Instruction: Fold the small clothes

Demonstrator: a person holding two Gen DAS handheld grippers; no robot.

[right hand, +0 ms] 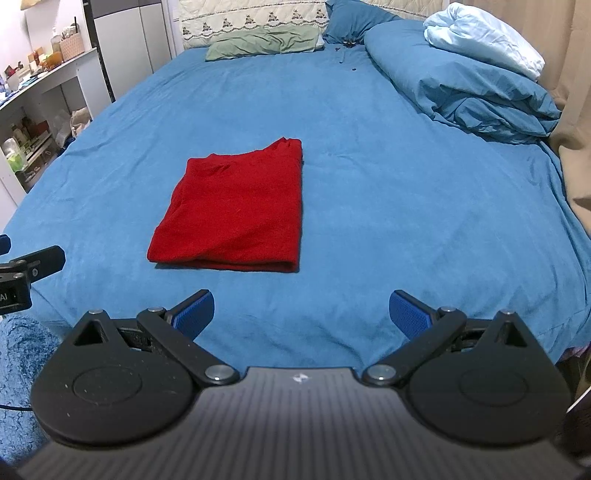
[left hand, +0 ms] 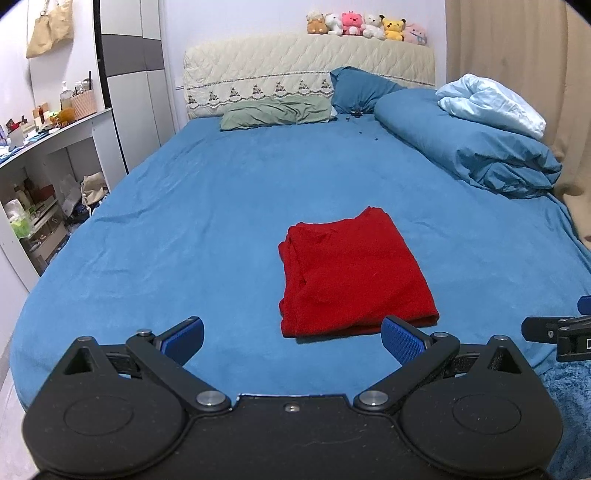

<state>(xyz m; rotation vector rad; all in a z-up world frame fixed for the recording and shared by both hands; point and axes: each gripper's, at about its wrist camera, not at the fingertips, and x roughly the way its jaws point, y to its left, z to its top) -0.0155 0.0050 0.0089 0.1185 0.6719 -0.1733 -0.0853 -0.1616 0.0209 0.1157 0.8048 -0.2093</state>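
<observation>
A red garment (left hand: 352,275) lies folded into a rough rectangle on the blue bed sheet (left hand: 221,206); it also shows in the right wrist view (right hand: 236,212). My left gripper (left hand: 293,341) is open and empty, held just short of the garment's near edge, above the bed's foot. My right gripper (right hand: 301,314) is open and empty, back from the garment and to its right. Each gripper shows at the edge of the other's view: the right one (left hand: 557,332), the left one (right hand: 26,273).
A bunched blue duvet (left hand: 476,147) with a pale blue cover (left hand: 491,103) lies at the back right. A green pillow (left hand: 277,112) and a blue pillow (left hand: 354,92) lie by the headboard, plush toys (left hand: 365,26) on top. White shelves (left hand: 48,177) stand left.
</observation>
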